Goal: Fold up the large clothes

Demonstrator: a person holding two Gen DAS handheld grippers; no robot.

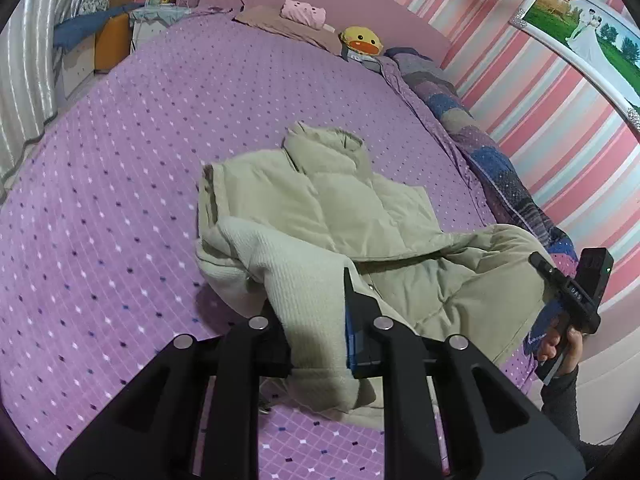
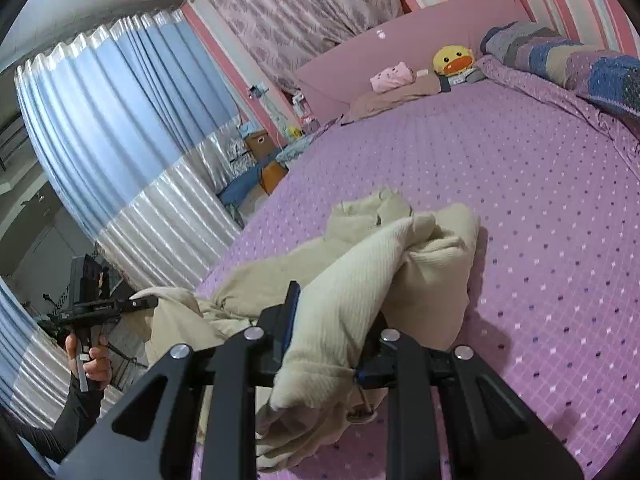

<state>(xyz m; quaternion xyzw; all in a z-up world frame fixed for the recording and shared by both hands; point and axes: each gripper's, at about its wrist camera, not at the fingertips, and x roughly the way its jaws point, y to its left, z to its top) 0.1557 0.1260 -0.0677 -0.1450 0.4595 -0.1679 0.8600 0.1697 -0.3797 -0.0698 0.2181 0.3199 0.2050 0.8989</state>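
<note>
So, counting things up: one beige puffer jacket (image 1: pixel 360 216), two grippers, one purple diamond-print bedspread (image 1: pixel 120 168), one yellow duck plushie (image 1: pixel 361 41), one small pink plush (image 1: pixel 303 13) and one patchwork quilt (image 1: pixel 472 120) rolled up along the striped wall. There's also one framed photo (image 1: pixel 580 36) hanging on that wall.

Using the duck plushie as the landmark: the jacket lies on the bedspread well away from it, toward the foot end and close to both cameras, with its collar end pointing back toward the duck. The pink plush sits just beside the duck at the headboard, and the quilt starts right next to the duck and runs down the wall side.

The left gripper (image 1: pixel 316 320) has its jaws pinched on a ribbed, cream-coloured part of the jacket, which runs between the two fingers and drapes down over the near edge. The right gripper (image 2: pixel 332 320) is doing the same thing in its own view: ribbed fabric squeezed between the fingers, with a lump of jacket bunched up just beyond the tips. In the left view the right gripper (image 1: pixel 568 292) shows up past the jacket's far side, hand wrapped round its handle.
</note>
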